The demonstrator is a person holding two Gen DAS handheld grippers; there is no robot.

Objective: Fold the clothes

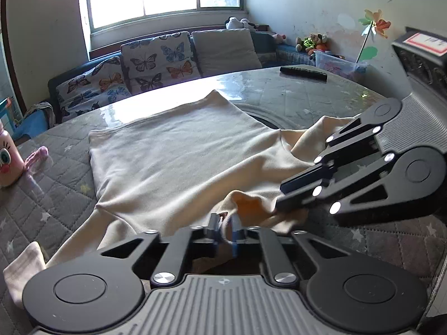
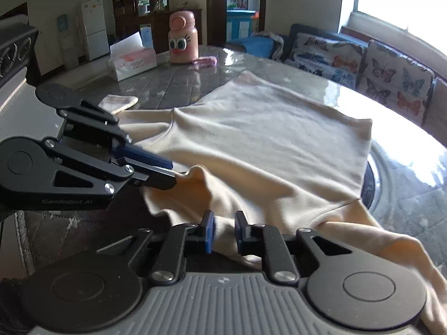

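My left gripper point(image 1: 223, 230) pinches the cream shirt point(image 1: 178, 156) at its near edge, my right gripper point(image 2: 225, 233) clamps it just beside; soft, lightly creased, it lies spread across the grey quilted table point(image 1: 301, 97).

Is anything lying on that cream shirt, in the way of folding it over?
Nothing visible lies on the cream cotton shirt. The left gripper and right gripper already pinch its near edge. The black remote, pink cartoon-eyed bottle and white tissue box all sit clear of the cloth, on the round grey table.
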